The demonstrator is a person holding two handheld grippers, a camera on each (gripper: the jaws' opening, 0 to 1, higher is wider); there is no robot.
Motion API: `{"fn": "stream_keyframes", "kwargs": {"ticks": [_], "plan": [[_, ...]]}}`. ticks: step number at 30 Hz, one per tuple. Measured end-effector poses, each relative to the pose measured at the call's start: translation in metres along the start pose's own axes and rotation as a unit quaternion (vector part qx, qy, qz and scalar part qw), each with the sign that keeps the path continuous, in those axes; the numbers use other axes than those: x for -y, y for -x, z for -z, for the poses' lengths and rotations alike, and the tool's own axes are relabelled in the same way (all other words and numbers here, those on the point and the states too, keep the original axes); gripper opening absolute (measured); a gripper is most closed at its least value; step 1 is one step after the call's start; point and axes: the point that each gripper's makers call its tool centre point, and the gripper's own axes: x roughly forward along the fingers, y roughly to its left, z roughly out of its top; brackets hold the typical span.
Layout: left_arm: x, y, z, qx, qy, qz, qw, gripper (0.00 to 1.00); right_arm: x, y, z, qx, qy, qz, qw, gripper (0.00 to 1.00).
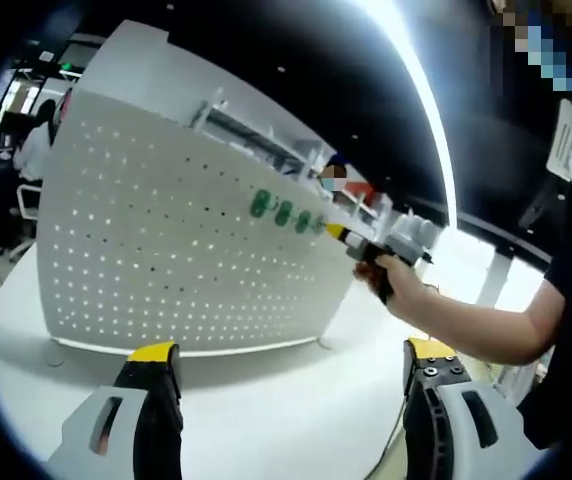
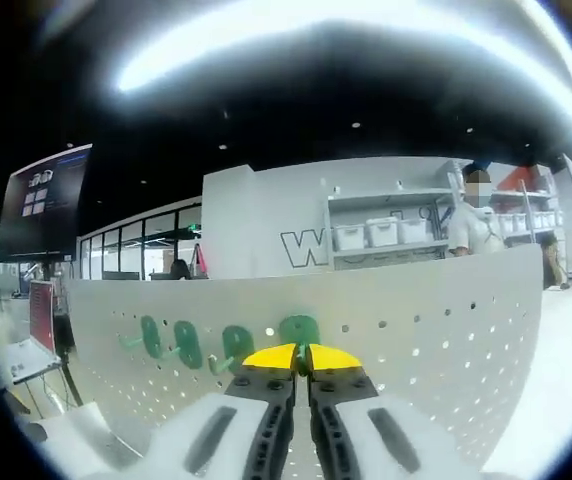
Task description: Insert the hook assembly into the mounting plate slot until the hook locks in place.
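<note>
Left gripper view: left gripper (image 1: 291, 365) is held low over the white desk (image 1: 266, 420), pointing at the upright white pegboard (image 1: 166, 260). Jaws wide apart, yellow tips up, nothing between them. Pegboard stands on small feet near the desk's far edge, well beyond the jaw tips. Four green hooks (image 1: 284, 212) sit in a row on the board's upper right area. A person's hand (image 1: 391, 280) reaches in from the right with bare forearm outstretched, holding the right gripper (image 1: 338, 232), whose yellow tips meet the board at the right end of the hook row. White shelving (image 1: 266, 140) stands behind the board.

Right gripper view: right gripper (image 2: 301, 357) is held level, straight at the pegboard (image 2: 446, 320). Jaws narrow, yellow tips nearly touching, pinching the rightmost green hook (image 2: 299, 328). That hook has a rounded green back plate flat against the board, just above the tips; its lower part is hidden by the jaws. Three more green hooks (image 2: 188, 342) hang to its left in a row, each with a prong sticking out. Dark monitor (image 2: 44, 200) stands at the left, a shelf with white bins (image 2: 381, 233) behind the board's top edge, a standing person (image 2: 474, 225) by it.
</note>
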Motion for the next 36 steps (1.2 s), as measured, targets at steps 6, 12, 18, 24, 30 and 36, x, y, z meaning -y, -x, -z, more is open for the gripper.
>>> {"fn": "stream_keyframes", "kwargs": {"ticks": [6, 12, 18, 24, 30, 36], "plan": [[-0.002, -0.001, 0.000, -0.003, 0.000, 0.001, 1.0000, 0.93, 0.002, 0.001, 0.002, -0.003, -0.006, 0.008, 0.9999, 0.00], [-0.002, -0.001, 0.000, -0.002, 0.000, -0.001, 1.0000, 0.93, 0.000, 0.002, 0.003, -0.004, -0.012, 0.009, 0.9999, 0.00], [-0.003, 0.001, -0.001, -0.002, 0.000, -0.003, 1.0000, 0.93, 0.002, -0.002, 0.006, -0.001, -0.010, 0.015, 0.9998, 0.00], [0.002, 0.001, 0.002, -0.007, -0.003, -0.004, 1.0000, 0.93, 0.005, -0.006, 0.007, 0.000, -0.005, 0.017, 0.9998, 0.00], [0.008, 0.001, 0.007, -0.015, -0.014, -0.004, 0.9998, 0.95, 0.003, -0.006, 0.008, -0.013, 0.007, 0.021, 0.9997, 0.01], [0.011, 0.002, 0.013, -0.030, -0.025, -0.007, 0.9992, 0.95, 0.003, -0.006, 0.010, -0.020, 0.012, 0.026, 0.9994, 0.01]]}}
